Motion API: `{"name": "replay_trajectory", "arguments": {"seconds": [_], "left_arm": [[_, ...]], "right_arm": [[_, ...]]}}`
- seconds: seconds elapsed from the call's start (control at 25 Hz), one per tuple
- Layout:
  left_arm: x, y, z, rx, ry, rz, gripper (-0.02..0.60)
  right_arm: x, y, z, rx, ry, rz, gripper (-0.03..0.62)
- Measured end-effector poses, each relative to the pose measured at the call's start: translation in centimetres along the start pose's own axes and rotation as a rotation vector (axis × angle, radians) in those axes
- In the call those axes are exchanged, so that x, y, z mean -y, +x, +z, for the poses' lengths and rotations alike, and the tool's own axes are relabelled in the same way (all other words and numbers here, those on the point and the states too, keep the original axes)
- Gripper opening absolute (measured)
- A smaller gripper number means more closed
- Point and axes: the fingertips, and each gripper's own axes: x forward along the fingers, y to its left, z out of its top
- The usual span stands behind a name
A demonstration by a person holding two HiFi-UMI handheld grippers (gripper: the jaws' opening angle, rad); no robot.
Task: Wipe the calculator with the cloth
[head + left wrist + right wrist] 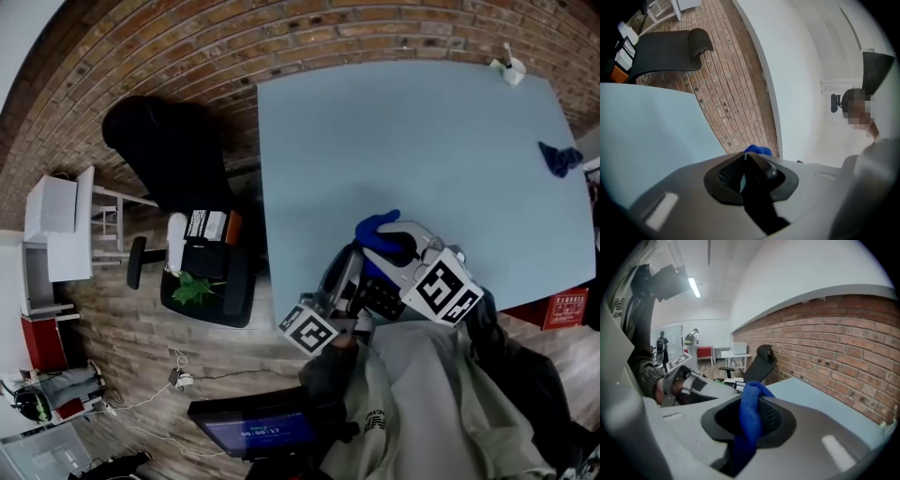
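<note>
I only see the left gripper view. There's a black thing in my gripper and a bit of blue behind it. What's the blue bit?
Observer: A blue cloth, pinched by the right gripper.
Operator: And the black thing?
Observer: The head view shows keys on it: it's the calculator, at the table's near edge.
Operator: Any more cloths?
Observer: Yes, a darker blue one lies by the table's right edge.

We are looking at an open office: a light-blue table (pixel 403 159) is standing beside a brick wall (pixel 281 37), a black office chair (pixel 169 150) is sitting nearby, and a white desk (pixel 736 351) is standing farther off under a ceiling strip light (pixel 694 287).
</note>
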Motion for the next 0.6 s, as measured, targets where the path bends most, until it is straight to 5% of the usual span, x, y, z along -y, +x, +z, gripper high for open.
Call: {"name": "replay_trajectory", "arguments": {"seconds": [0.2,0.44,0.6], "left_arm": [[-1.0,-0.7,0.1,0.018,0.004,0.045,0.046],[-1.4,0.1,1.4,0.079,0.008,0.061,0.046],[-0.8,0.1,1.8,0.086,-0.008,0.043,0.052]], "right_arm": [[-0.6,-1.4,-2.2,-0.048,0.054,-0.002,0.069],[-9.7,-2.0,-1.0,-0.11,-0.134,0.216,0.069],[-7.2,-1.9,-1.7,-0.085,-0.101,0.132,0.069]]}}
